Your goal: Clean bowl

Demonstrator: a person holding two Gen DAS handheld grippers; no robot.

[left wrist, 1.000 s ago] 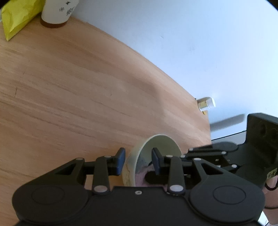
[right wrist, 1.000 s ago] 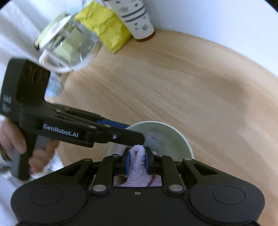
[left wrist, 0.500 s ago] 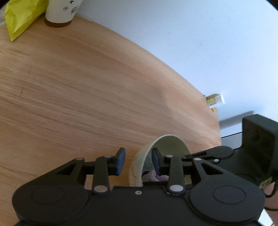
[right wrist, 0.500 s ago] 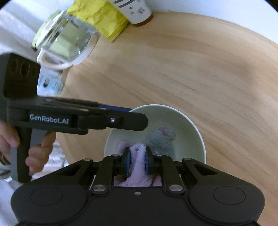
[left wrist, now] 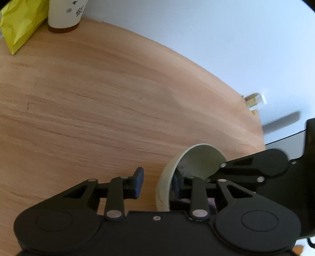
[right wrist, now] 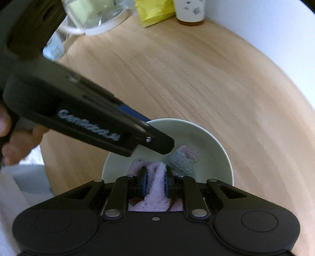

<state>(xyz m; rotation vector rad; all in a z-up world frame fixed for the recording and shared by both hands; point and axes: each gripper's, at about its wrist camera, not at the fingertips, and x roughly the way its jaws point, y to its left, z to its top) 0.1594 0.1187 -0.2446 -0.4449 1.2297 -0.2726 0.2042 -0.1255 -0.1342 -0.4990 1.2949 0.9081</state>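
Surface (left wrist: 98, 102) bare across middle: free passage. Obstacles at far edge: cup (left wrist: 65, 15), yellow bag (left wrist: 19, 25), glass jug (right wrist: 92, 15). Left tongs (right wrist: 157, 141) overhang bowl (right wrist: 206, 141).

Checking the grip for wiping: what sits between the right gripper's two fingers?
A fold of pink cloth, pinched between the right gripper fingers over the pale green bowl, seen in the right wrist view.

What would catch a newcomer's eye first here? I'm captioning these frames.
A pale green bowl sits near the table's edge, a pink cloth inside it, pinched by the right gripper. The left gripper straddles the bowl's near wall, jaws closing. A yellow bag and paper cup stand by the wall.
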